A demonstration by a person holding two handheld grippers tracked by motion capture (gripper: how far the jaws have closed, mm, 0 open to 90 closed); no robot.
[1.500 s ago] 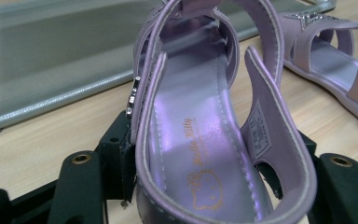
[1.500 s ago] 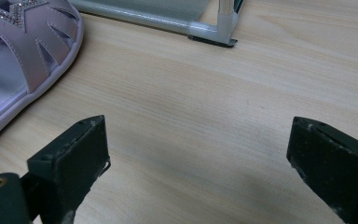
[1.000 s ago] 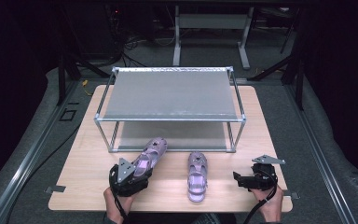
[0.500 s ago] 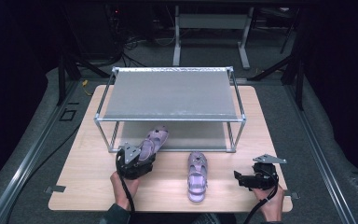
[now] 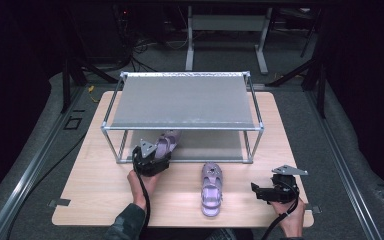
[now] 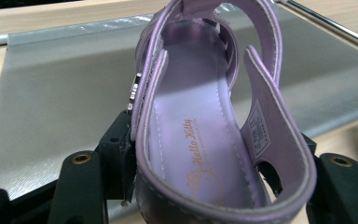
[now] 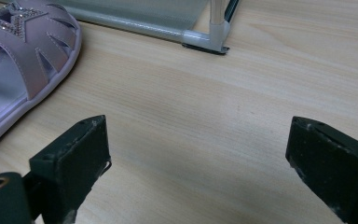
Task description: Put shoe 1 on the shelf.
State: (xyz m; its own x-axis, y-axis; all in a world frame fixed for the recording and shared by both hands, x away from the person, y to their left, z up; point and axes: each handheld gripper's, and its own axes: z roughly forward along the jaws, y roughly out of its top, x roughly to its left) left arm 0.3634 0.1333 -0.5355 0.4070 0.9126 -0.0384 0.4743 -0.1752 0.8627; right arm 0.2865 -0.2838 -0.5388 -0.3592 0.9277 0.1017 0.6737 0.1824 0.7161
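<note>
I am clamping my left gripper on the heel of a purple sandal, holding its toe over the rack's grey lower shelf, while my right gripper is resting wide open beside the other sandal on the wooden table.

Black grippers with brass-ringed screw holes, grey triangular plates, trailing black cables.

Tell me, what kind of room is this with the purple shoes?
Probably a lab or recording studio, not a home. A bare wooden table stands on grey flooring among dark curtains, cables and metal stands. On it sits a small metal shoe rack, and hand-held grippers move two purple sandals: one held, one lying flat.
</note>
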